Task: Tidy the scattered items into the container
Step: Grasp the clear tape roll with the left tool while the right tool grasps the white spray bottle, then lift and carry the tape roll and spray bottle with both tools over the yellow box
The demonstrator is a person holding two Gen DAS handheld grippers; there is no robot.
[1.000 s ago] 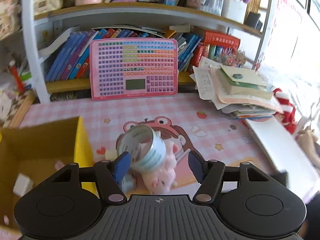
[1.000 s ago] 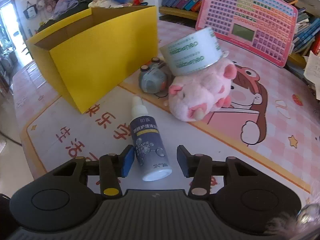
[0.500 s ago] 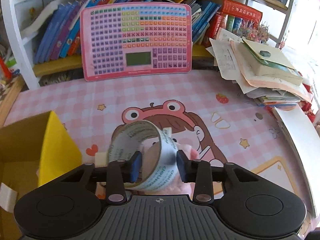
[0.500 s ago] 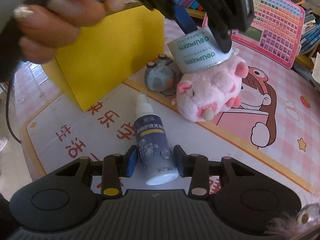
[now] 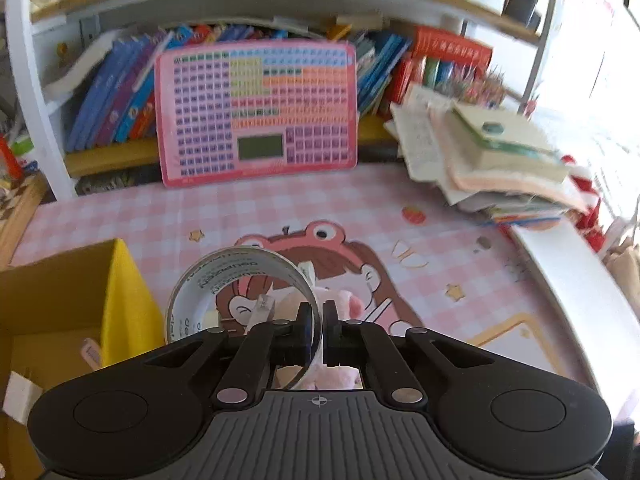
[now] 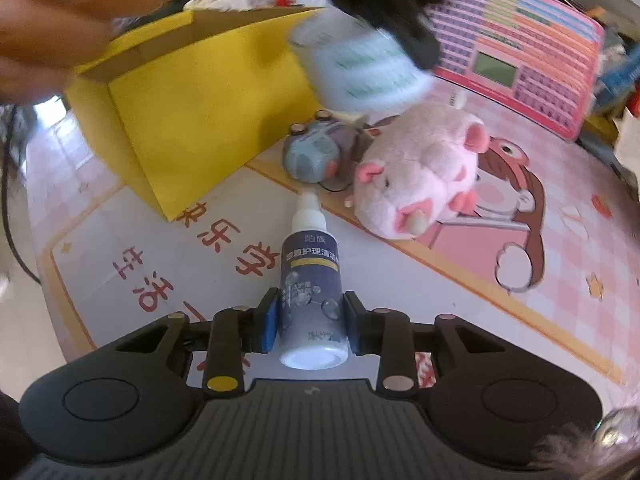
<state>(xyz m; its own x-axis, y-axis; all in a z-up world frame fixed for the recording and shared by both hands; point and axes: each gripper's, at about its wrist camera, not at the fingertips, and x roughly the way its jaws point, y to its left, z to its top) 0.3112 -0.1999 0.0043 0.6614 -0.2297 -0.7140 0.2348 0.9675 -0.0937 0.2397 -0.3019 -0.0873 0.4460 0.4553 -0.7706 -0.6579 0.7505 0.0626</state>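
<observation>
My left gripper (image 5: 317,326) is shut on the wall of a clear tape roll (image 5: 240,276) and holds it above the pink plush pig (image 5: 340,304). The roll shows blurred in the right wrist view (image 6: 360,68), over the pig (image 6: 420,168). The yellow box (image 5: 120,300) is at the left, open on top; it also shows in the right wrist view (image 6: 192,108). My right gripper (image 6: 309,326) is shut on a dark blue spray bottle (image 6: 310,276) that lies on the mat. A small grey-blue toy car (image 6: 312,152) sits between box and pig.
A pink keyboard board (image 5: 256,108) leans on the bookshelf at the back. A pile of books and papers (image 5: 488,156) lies at the right. The box holds some small items (image 5: 20,392). The person's hand (image 6: 60,20) is at the upper left of the right wrist view.
My left gripper closed on the tape roll's wall and lifted it off the pig. My right gripper closed around the spray bottle.
</observation>
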